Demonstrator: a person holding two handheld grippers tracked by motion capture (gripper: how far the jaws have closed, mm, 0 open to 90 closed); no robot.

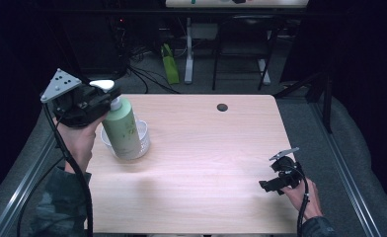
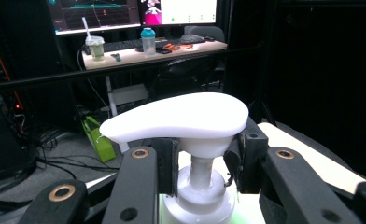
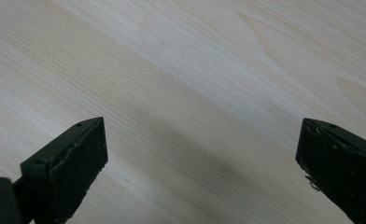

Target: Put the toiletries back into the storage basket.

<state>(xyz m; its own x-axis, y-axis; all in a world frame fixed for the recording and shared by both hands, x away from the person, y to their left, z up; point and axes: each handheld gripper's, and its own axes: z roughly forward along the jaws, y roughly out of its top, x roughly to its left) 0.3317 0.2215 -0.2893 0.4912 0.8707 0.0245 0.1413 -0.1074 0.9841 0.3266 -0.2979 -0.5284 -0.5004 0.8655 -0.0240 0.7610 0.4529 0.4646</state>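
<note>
Nearest the person, the right tool hovered low over the near right corner of the tabletop, jaws spread wide with bare wood grain between them and nothing held. At the left edge, the left tool was pinching the neck of the green pump bottle just under its white pump head, one pad on each side of the stem. The bottle leaned, its base in or at a clear bowl by the left edge; whether it touched the bowl floor could not be determined. Further back, a dark round hole sat near the far edge, well apart from both tools. Beyond the tabletop stood a green bag on the floor, chair legs, trailing cables, and a desk with monitors and drink cups
</note>
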